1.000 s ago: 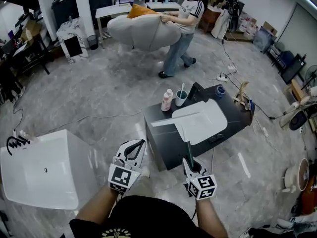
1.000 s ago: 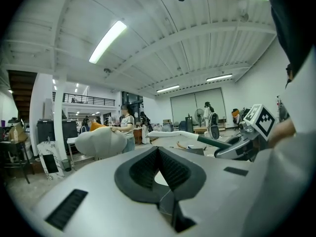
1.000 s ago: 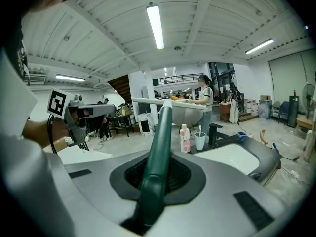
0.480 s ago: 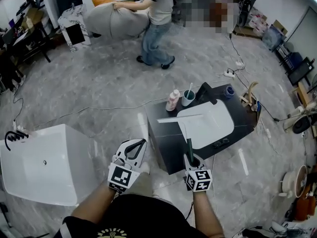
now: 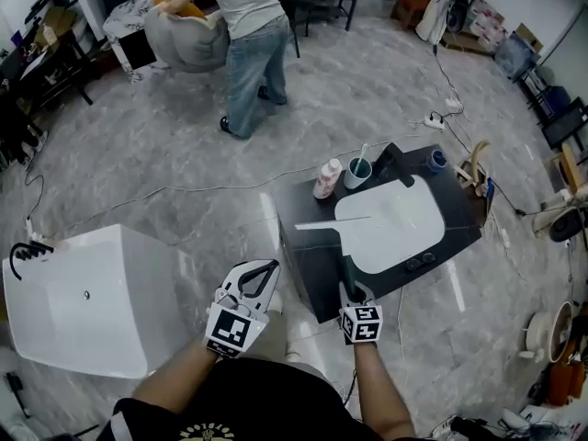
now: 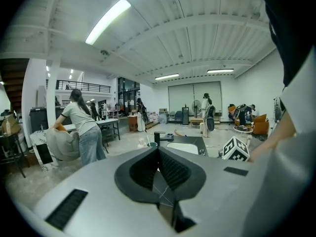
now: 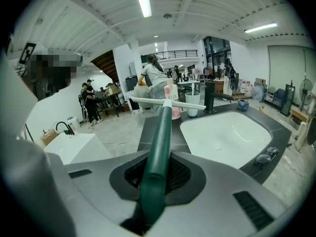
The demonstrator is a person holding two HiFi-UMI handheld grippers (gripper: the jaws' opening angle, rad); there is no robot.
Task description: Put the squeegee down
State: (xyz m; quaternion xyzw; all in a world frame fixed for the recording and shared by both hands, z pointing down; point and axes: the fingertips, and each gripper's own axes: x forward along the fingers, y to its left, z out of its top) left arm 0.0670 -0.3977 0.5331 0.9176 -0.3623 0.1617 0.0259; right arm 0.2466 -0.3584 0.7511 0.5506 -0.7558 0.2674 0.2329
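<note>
Squeegee [image 5: 342, 246] first, from the head view: its green handle runs from the right gripper [image 5: 353, 290] toward 12 o'clock. Its white blade lies crosswise over the dark table [image 5: 303, 257], at 9 o'clock of the white basin [image 5: 395, 228]. Whether the blade touches the top I cannot tell. A pink bottle [image 5: 327, 178], a cup [image 5: 357, 173] and a black faucet [image 5: 393, 165] stand along the table's far edge. The left gripper [image 5: 260, 277] hangs off the table, at 9 o'clock of the right one, with a white bathtub [image 5: 83, 310] further out that way. At 11 o'clock, well apart, a person [image 5: 243, 35] bends over a grey beanbag [image 5: 184, 35].

In the left gripper view, the left gripper [image 6: 158, 151] has its jaws pressed together with nothing between them.

In the right gripper view, the right gripper [image 7: 158, 162] has its jaws clamped on the squeegee [image 7: 161, 127] by the green handle. The blade sits at 12 o'clock and the basin [image 7: 227, 137] at 2 o'clock.
</note>
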